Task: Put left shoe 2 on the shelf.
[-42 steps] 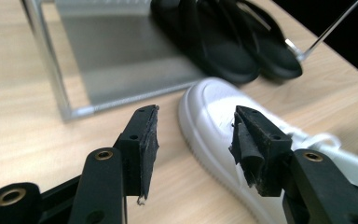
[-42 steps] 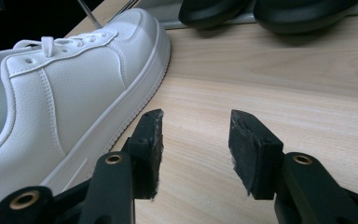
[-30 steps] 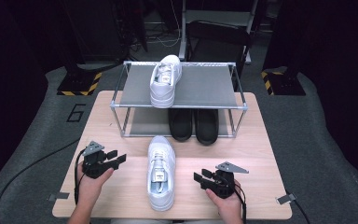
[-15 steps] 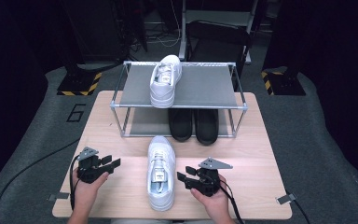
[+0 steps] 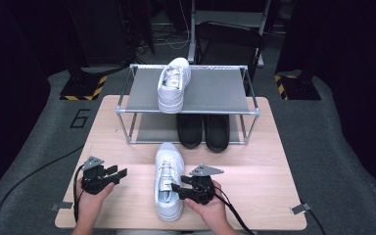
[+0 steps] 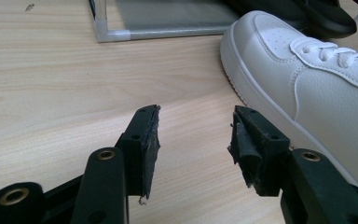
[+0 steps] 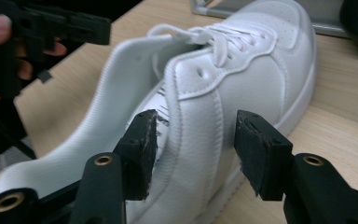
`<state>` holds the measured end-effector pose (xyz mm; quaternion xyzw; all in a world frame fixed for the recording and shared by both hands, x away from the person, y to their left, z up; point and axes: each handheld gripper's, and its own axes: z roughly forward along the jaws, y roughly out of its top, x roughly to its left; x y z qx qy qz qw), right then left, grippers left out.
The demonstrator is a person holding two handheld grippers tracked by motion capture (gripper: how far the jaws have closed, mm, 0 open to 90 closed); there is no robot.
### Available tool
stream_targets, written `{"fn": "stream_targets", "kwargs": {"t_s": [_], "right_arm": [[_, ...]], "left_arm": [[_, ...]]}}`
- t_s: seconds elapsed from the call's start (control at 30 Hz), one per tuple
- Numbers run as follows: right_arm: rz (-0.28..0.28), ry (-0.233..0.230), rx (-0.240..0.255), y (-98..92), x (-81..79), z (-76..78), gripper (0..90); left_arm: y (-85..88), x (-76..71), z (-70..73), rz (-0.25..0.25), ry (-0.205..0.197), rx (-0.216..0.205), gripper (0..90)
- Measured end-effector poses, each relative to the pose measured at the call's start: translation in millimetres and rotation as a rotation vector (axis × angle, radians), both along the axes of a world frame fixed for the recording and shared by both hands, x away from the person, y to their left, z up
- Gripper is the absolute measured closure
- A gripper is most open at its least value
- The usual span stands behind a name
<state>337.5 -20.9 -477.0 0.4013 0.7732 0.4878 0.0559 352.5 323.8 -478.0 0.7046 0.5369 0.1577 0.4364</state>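
Step looked like pre-grasp: your right gripper [image 7: 193,140] stood wide astride the white shoe's [image 5: 169,180] side wall at lower centre, left gripper [image 6: 194,135] wide and empty; next you needed to close.

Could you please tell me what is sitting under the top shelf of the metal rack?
Under the top shelf a pair of black shoes stands on the lower shelf, toes toward the person. Their rear halves are covered by the top shelf, as is whatever may be behind them.
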Motion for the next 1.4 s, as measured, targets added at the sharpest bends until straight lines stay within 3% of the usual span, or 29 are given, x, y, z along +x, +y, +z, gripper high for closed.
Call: {"fn": "stream_targets", "kwargs": {"t_s": [0.03,0.13,0.2,0.37,0.53,0.7,0.87,1.07,1.23,1.3,1.4], "right_arm": [[-0.01,0.0,-0.017,1.7,0.6,-2.2,48.2],[-0.013,0.012,-0.005,0.3,3.3,-3.7,50.0],[-0.015,0.029,0.002,-0.6,3.5,-2.6,53.9],[-0.036,0.011,-0.019,-12.1,6.1,2.7,68.9],[-0.05,0.021,-0.021,-29.6,11.7,3.8,75.8],[-0.075,-0.052,-0.099,-32.7,9.7,8.6,82.3],[-0.086,-0.039,-0.09,-44.3,8.2,10.5,82.8],[-0.135,-0.043,-0.075,-62.5,4.3,8.6,80.4],[-0.095,-0.013,-0.043,-66.8,9.1,6.4,69.4],[-0.091,0.021,-0.031,-67.1,10.6,6.5,67.1],[-0.085,0.027,-0.028,-67.5,12.1,5.9,64.9]], "left_arm": [[-0.1,0.2,-0.5,0.001,-0.003,0.002,50.8],[1.1,0.8,-0.3,-0.01,0.011,0.01,50.8],[0.7,1.0,-0.1,-0.009,0.015,0.009,50.8],[-0.3,1.2,-0.6,-0.002,0.005,-0.002,50.8],[2.6,1.8,0.1,0.002,0.015,-0.025,50.9],[5.3,2.1,-0.3,0.016,0.004,-0.032,50.8],[9.6,1.5,0.4,0.0,0.012,-0.011,50.9],[8.4,0.9,-1.4,0.014,0.02,-0.025,50.9],[6.4,1.1,-2.9,0.014,0.02,-0.032,50.8],[6.0,1.2,-3.4,0.014,0.02,-0.032,50.8],[6.1,1.2,-3.9,0.016,0.026,-0.035,50.6]]}}
